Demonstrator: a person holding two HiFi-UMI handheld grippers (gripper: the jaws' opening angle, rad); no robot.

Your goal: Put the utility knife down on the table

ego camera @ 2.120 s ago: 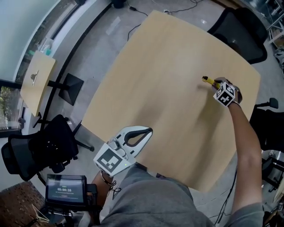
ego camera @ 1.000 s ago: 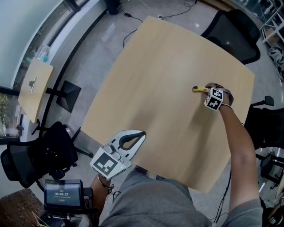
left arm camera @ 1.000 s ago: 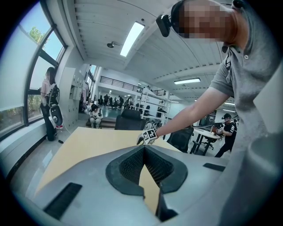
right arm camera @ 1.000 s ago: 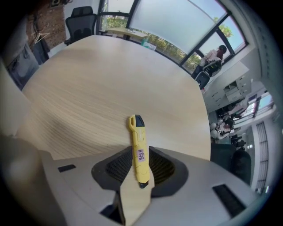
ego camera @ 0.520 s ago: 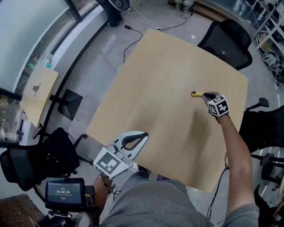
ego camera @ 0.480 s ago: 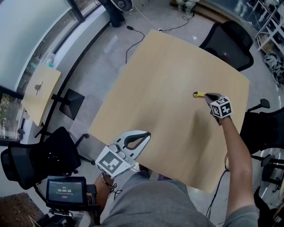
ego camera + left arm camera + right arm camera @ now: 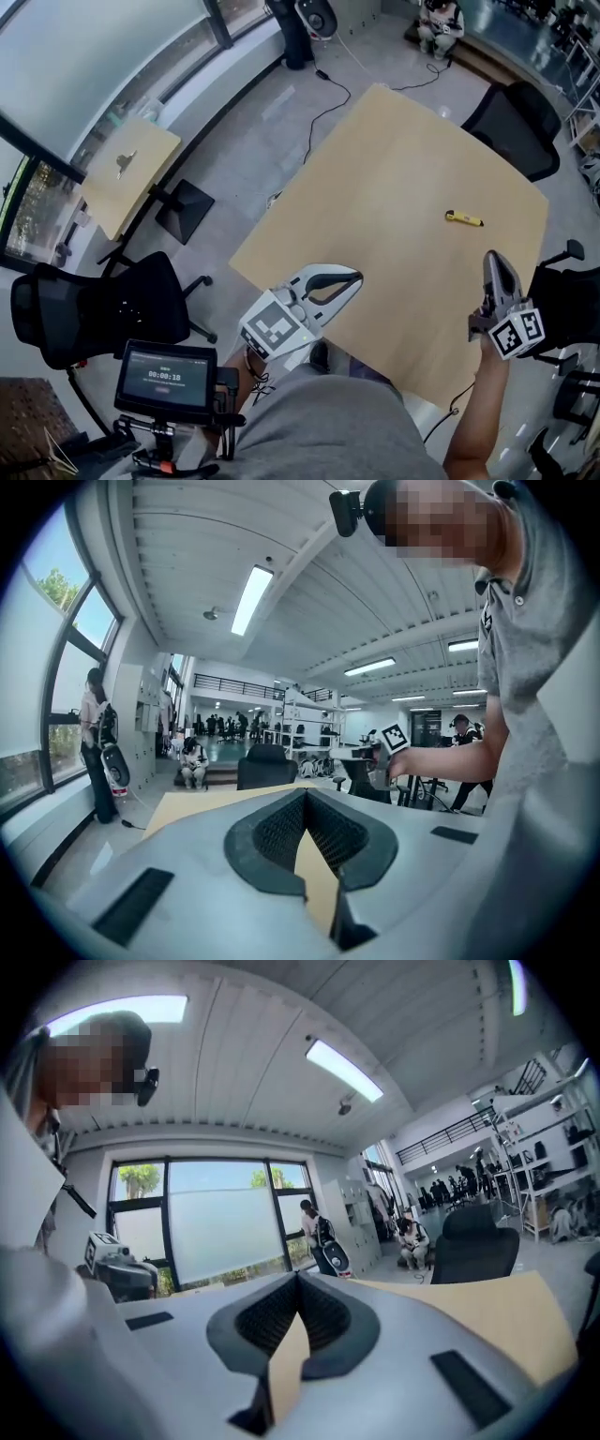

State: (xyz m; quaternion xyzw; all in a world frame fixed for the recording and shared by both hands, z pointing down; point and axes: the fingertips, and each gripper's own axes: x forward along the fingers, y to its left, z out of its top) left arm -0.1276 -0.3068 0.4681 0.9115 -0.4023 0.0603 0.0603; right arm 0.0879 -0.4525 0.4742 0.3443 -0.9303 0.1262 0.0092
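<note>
The yellow and black utility knife (image 7: 464,218) lies flat on the light wooden table (image 7: 375,178), toward its far right side, with nothing touching it. My right gripper (image 7: 491,256) is off the knife, held up near the table's right edge and nearer to me. Its jaws have just been closing and now meet tip to tip, shut with nothing between them (image 7: 298,1279). My left gripper (image 7: 356,276) hovers over the table's near edge, also shut and empty (image 7: 302,797).
A black office chair (image 7: 514,131) stands at the table's far right corner and another (image 7: 89,314) on the floor at left. A small side table (image 7: 131,173) stands beyond it. A timer screen (image 7: 167,377) sits by my left side. Cables cross the floor.
The right gripper let go of the knife, drew back toward me and rose, leaving the knife on the table. The left gripper lifted a little.
</note>
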